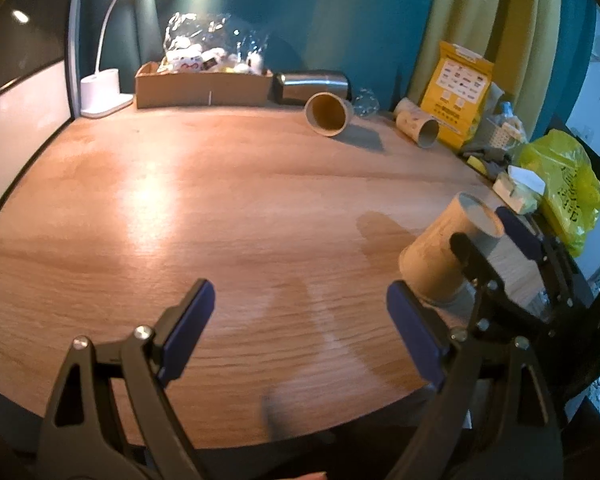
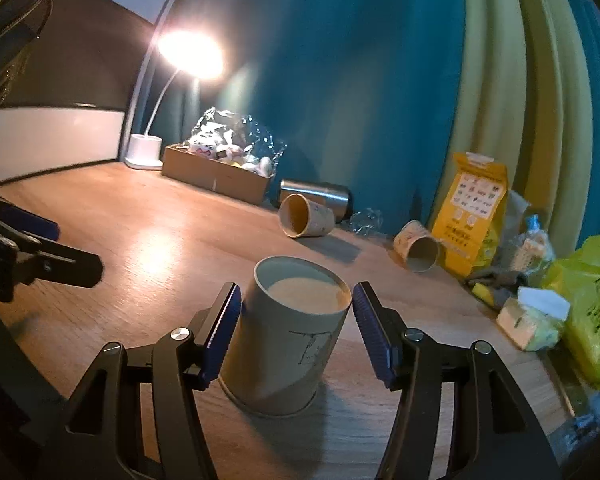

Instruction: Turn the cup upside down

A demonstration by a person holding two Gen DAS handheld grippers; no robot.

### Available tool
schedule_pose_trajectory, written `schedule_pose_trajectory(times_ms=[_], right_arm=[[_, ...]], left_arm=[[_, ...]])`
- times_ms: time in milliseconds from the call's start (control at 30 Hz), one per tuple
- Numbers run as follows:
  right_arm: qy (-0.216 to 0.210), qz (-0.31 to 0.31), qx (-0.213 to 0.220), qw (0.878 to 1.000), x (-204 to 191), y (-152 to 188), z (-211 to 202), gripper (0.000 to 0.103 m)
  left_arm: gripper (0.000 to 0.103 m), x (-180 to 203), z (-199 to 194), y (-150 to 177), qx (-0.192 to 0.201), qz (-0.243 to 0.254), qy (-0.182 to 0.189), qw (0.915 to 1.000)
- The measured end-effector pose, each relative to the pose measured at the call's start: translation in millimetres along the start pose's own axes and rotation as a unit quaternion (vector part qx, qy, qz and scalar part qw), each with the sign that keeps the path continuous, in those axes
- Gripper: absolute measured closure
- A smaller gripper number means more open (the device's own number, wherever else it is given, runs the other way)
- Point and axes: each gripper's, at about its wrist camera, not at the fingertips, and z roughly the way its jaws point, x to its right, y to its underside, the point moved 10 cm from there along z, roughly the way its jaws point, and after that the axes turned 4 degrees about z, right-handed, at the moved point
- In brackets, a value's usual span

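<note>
Right gripper (image 2: 296, 332) fingers apart, blue serrated pads (image 2: 222, 334) flanking the cup (image 2: 288, 336), one each side; left pad right against the wall, right pad just beside it, contact unclear. Left gripper (image 1: 300, 328) fingers wide apart, nothing between them, over bare table near its front edge.

Wooden table (image 1: 220, 208), light grain, lamp glare across the middle. Teal wall behind, yellow-green curtain (image 2: 532, 120) at right. White desk lamp (image 2: 144, 152) lit at back left, cardboard box (image 2: 216, 176) with plastic-wrapped items beside it, steel tumbler (image 2: 320, 194) lying on its side. Two paper cups lying on their sides near the back: one (image 2: 304, 216) by the tumbler, one (image 2: 416, 246) by the yellow package (image 2: 472, 216). Yellow plastic bag (image 2: 592, 304) at far right.

Cup: tan paper, upside down, wide rim on the table, recessed base up, pen scribble on the wall. Sits front-right of the table.
</note>
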Motion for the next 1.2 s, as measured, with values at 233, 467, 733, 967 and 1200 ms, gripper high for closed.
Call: schedule_pose_trajectory(times_ms=[233, 467, 733, 967, 1200], right_arm=[[-0.020, 0.055, 0.001, 0.998, 21.1, -18.3, -21.9, 0.029], [-0.035, 0.130, -0.029, 0.990, 52.9, -37.5, -59.5, 0.029], [-0.024, 0.153, -0.043, 0.987, 70.4, -32.2, -97.5, 0.028], [-0.026, 0.161, -0.039, 0.986, 81.3, -39.4, -104.2, 0.028], [-0.027, 0.169, -0.040, 0.985, 86.4, -38.6, -106.0, 0.028]], left_arm=[[0.014, 17.2, -18.3, -11.4, 0.025, 0.008, 0.000, 0.9997], [0.014, 38.2, -63.6, -24.4, 0.092, 0.017, 0.001, 0.9956], [0.014, 50.8, -99.4, -24.2, 0.109, 0.030, 0.002, 0.9936], [0.014, 57.2, -115.4, -30.0, 0.119, 0.039, -0.007, 0.9921], [0.014, 62.1, -116.5, -30.1, 0.121, 0.048, -0.011, 0.9914]])
